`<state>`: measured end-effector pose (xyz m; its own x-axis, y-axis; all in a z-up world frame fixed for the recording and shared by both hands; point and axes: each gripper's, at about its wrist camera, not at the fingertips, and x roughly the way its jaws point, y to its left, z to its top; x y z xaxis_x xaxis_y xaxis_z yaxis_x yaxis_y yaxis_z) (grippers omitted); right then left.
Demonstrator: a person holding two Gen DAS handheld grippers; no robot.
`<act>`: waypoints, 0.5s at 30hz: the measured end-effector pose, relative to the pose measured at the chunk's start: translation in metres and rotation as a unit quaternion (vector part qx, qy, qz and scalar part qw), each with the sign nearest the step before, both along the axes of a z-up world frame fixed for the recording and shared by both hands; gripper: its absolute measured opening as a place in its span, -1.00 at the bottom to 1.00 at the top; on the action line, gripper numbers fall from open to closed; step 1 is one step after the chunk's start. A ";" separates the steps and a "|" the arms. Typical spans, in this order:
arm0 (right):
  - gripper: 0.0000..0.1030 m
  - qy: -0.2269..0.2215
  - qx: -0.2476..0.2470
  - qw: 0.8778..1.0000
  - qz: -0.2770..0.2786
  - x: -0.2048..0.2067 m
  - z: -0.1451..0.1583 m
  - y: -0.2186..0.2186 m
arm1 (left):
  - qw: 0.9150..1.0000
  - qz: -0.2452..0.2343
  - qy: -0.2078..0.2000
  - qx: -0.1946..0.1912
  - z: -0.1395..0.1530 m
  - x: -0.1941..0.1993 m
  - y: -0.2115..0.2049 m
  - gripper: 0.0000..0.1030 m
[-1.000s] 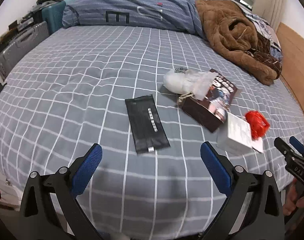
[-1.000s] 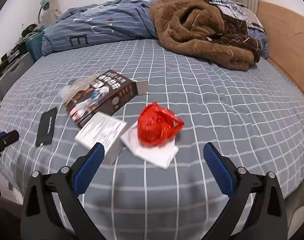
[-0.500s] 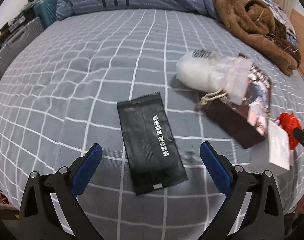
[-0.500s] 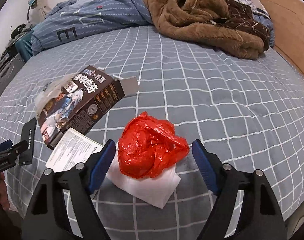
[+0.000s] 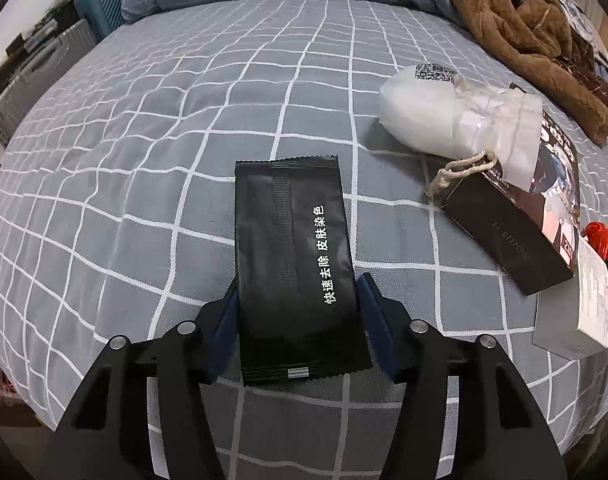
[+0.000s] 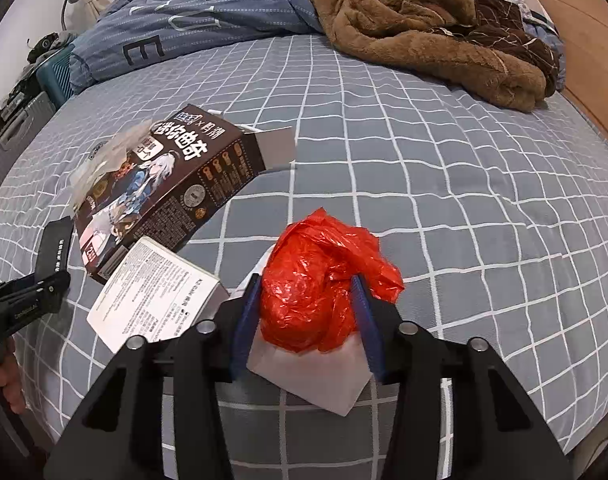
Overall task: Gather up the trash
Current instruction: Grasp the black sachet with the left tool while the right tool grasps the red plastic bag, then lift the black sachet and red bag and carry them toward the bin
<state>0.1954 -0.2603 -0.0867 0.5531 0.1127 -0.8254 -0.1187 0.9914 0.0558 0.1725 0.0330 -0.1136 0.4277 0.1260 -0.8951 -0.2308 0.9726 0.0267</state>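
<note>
Both tongs are closing in. The left gripper (image 5: pixel 298 308) has its blue pads against the long edges of a flat, glossy black sachet (image 5: pixel 294 264) lying on the grey checked bedsheet (image 5: pixel 184 120). The right gripper (image 6: pixel 307 312) is squeezing a crinkly red plastic bag (image 6: pixel 319 284) sitting on a white paper sheet (image 6: pixel 311 376). Left of that lie a white printed box (image 6: pixel 156 296) and a dark brown carton (image 6: pixel 164 188). Only the left view shows the frosted drawstring pouch (image 5: pixel 455 116) properly. Far back, a fuzzy brown blanket (image 6: pixel 423 28) is bunched up.
</note>
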 end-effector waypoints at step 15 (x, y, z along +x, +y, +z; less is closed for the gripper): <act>-0.37 -0.019 0.012 1.000 -0.004 -0.006 0.016 -0.005 | 1.000 -0.007 -0.030 0.001 0.020 -0.009 0.000 -0.31</act>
<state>0.1894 -0.2656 -0.0705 0.5847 0.1284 -0.8011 -0.1142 0.9906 0.0754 0.1638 0.0330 -0.0933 0.4822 0.1224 -0.8674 -0.2188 0.9756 0.0161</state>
